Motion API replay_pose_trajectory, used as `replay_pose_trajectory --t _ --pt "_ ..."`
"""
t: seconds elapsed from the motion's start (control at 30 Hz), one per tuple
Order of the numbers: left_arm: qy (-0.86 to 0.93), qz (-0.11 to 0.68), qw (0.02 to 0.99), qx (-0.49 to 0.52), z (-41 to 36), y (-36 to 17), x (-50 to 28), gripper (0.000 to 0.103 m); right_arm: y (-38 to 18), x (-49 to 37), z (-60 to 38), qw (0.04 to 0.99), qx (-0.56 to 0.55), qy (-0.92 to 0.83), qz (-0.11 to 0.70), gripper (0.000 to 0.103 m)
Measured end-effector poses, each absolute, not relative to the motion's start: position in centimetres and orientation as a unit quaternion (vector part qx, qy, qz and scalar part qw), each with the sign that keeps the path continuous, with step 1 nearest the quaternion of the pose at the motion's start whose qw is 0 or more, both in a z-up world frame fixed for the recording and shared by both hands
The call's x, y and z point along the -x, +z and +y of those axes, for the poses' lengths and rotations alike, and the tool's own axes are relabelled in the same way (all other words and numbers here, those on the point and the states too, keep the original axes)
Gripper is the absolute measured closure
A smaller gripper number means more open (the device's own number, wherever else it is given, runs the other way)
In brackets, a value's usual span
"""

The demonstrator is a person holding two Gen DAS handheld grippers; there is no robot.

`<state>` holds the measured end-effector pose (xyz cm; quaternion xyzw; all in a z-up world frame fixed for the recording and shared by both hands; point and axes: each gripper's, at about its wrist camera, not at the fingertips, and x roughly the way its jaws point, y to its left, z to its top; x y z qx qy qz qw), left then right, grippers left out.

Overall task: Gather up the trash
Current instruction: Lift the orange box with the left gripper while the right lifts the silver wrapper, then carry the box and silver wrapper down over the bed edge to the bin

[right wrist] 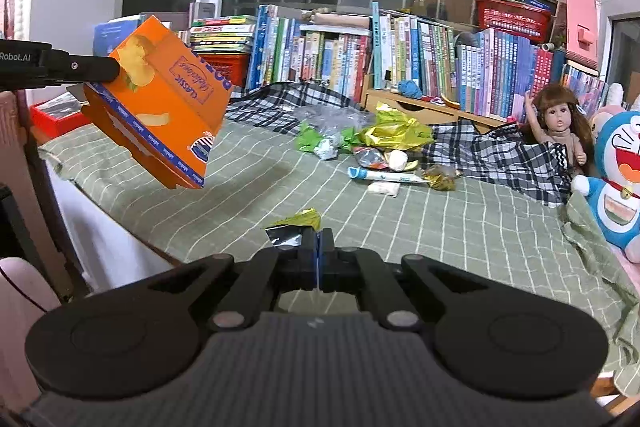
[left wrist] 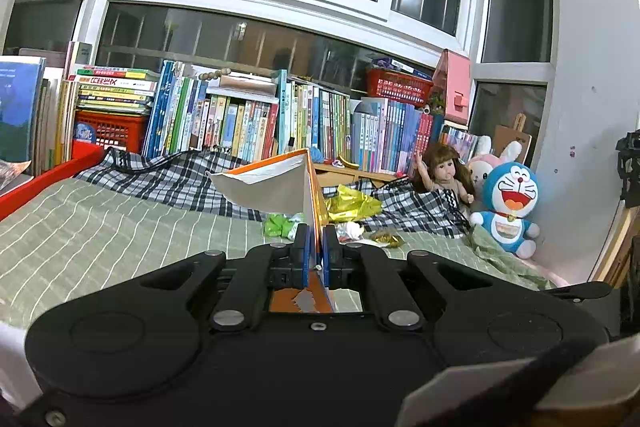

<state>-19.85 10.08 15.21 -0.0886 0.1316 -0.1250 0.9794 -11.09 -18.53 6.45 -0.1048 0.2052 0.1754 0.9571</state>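
Note:
My left gripper [left wrist: 316, 243] is shut on a wall of an orange cardboard box [left wrist: 280, 187], held above the bed; its white inside faces me. In the right wrist view that orange box [right wrist: 160, 107] hangs at the left, tilted, with the left gripper's fingers [right wrist: 80, 69] clamped on it. My right gripper [right wrist: 319, 243] is shut on a small green-gold foil wrapper [right wrist: 296, 225] above the bed. A pile of trash [right wrist: 372, 143] lies mid-bed: green and yellow foil, a clear bag, a white-blue tube [right wrist: 384, 177], white wads.
The bed has a green checked sheet [right wrist: 440, 227] and a black-white plaid blanket [right wrist: 500, 155]. A doll [right wrist: 558, 131] and a blue plush toy [right wrist: 616, 179] sit at the right. Shelves of books [right wrist: 400, 59] run along the window. The bed's left edge drops off.

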Motion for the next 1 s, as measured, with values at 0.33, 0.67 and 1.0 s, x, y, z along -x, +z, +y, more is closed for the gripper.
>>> replay_pose_trajectory --t 0.33,0.67,1.0 --pt "-0.122 0.164 0.975 0.088 10.0 13.0 22.4 0.097 4.2 12.5 -17.0 0.947 0.099 0.206 0.227 0.099" --pt "-0.121 0.201 0.967 0.099 10.1 9.9 25.0 0.097 1.1 13.4 -16.4 0.935 0.091 0.228 0.256 0.099" --pt "-0.099 0.262 0.955 0.1 10.6 5.4 26.4 0.097 -1.9 13.8 -15.6 0.918 0.104 0.251 0.29 0.099"
